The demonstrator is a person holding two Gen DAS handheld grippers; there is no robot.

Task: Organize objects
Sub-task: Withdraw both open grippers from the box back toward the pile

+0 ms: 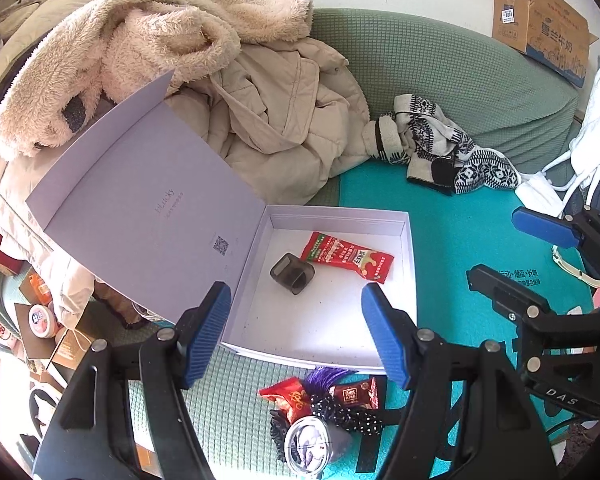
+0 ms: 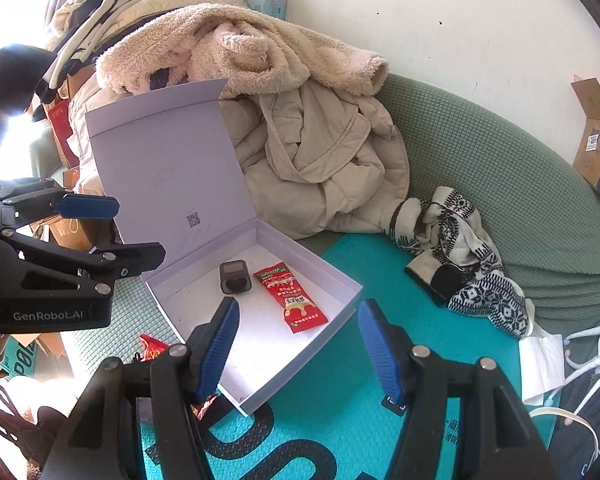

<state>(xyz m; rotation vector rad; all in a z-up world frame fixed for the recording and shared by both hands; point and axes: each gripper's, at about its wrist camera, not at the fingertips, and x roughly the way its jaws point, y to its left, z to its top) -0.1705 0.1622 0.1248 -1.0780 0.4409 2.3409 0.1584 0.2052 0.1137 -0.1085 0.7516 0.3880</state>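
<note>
An open white box (image 1: 406, 264) (image 2: 342, 280) lies on the teal mat, its lid (image 1: 148, 208) (image 2: 168, 168) leaning back on the coats. Inside lie a red snack packet (image 1: 346, 256) (image 2: 290, 296) and a small dark case (image 1: 292, 272) (image 2: 233, 277). In front of the box lie a red candy (image 1: 286, 398) (image 2: 152, 346), a dark red packet (image 1: 354, 394), a dotted purple hair tie (image 1: 340, 408) and a round tin (image 1: 306, 446). My left gripper (image 1: 296, 336) (image 2: 112, 236) is open and empty above the box's near edge. My right gripper (image 2: 298, 346) (image 1: 512, 248) is open and empty over the box's near corner.
Beige coats (image 1: 284, 120) (image 2: 320, 152) pile on the green sofa (image 1: 460, 80) behind the box. A patterned knit garment (image 1: 440, 148) (image 2: 460, 252) lies to the right. A cardboard carton (image 1: 540, 20) sits on the sofa back. Boxes and jars (image 1: 40, 320) stand at the left.
</note>
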